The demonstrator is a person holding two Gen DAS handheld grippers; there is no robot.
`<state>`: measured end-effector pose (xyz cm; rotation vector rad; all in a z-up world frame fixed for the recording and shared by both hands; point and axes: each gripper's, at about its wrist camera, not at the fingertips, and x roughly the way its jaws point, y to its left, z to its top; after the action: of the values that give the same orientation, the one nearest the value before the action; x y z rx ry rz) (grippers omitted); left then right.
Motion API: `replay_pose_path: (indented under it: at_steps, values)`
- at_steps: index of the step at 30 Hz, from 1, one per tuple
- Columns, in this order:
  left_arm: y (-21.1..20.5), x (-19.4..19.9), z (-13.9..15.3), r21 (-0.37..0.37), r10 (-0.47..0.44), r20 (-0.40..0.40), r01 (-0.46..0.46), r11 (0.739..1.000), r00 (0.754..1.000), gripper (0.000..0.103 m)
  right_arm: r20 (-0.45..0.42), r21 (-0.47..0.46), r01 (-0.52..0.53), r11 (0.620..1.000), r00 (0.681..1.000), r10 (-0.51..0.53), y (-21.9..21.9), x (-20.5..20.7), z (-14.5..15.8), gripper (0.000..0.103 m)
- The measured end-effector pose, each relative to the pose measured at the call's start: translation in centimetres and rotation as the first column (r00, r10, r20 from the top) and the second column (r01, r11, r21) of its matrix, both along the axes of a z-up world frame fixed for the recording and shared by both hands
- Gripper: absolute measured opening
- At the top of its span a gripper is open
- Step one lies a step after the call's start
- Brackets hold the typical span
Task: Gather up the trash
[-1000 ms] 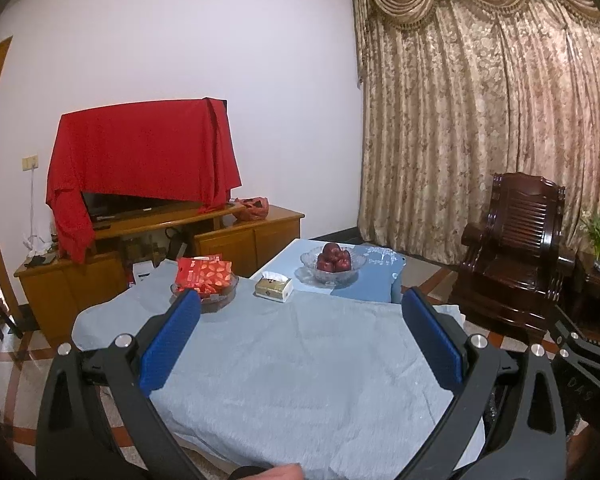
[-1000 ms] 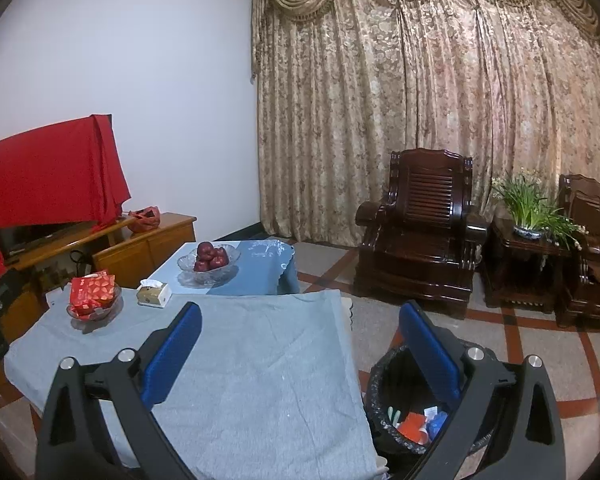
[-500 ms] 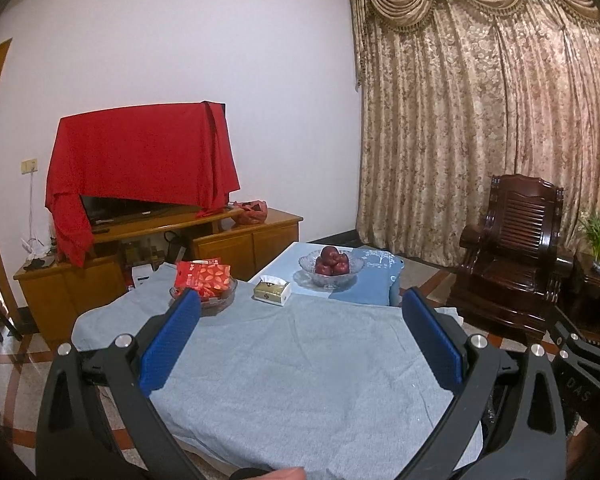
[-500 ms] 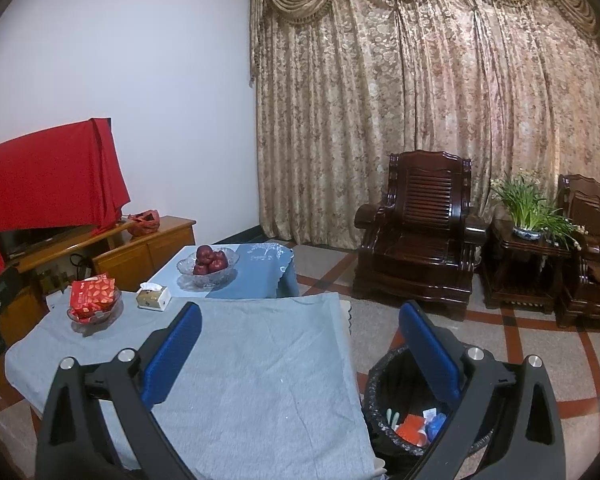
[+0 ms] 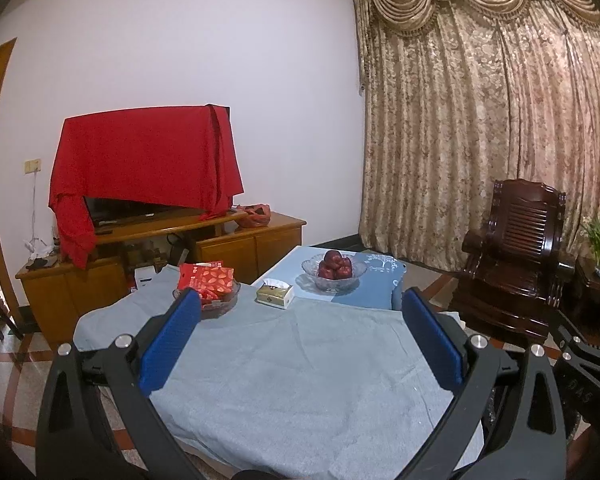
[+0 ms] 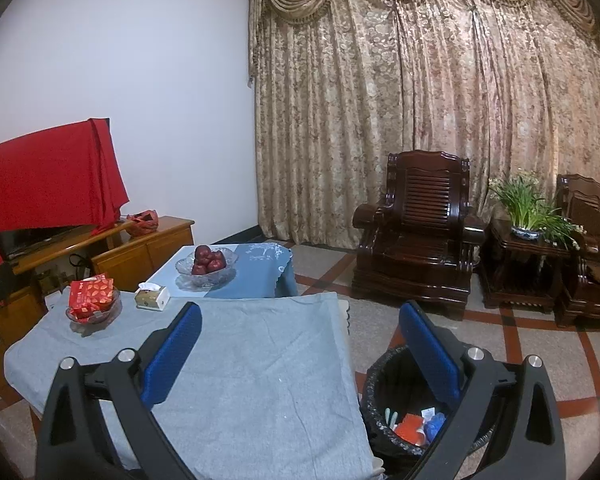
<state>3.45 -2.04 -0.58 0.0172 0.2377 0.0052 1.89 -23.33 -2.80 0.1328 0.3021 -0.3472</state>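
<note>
Both grippers, left (image 5: 300,336) and right (image 6: 298,338), remain spread and empty; bin (image 6: 384,392) at lower right, scene essentially unchanged.

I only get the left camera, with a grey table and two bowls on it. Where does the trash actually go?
Observer: Into a black-lined bin on the floor, just off the table's right edge.
Operator: Is anything in it?
Observer: Yes, an orange scrap and something blue lie at the bottom.
Operator: Is the other gripper carrying anything?
Observer: No, the right gripper is open and empty above the table edge and the bin.
Operator: What else is over there?
Observer: A second dark wooden chair, past a potted plant.
</note>
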Motion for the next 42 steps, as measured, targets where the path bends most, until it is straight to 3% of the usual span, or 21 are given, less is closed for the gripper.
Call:
replay_pose_path:
  at_steps: [42]
  values:
    - [1.02,0.06,0.05,-0.006,0.011,-0.005,-0.011,1.0,1.0,0.098,0.002,-0.002,0.005,1.0,1.0,-0.005,-0.01,-0.17,-0.07,0.097]
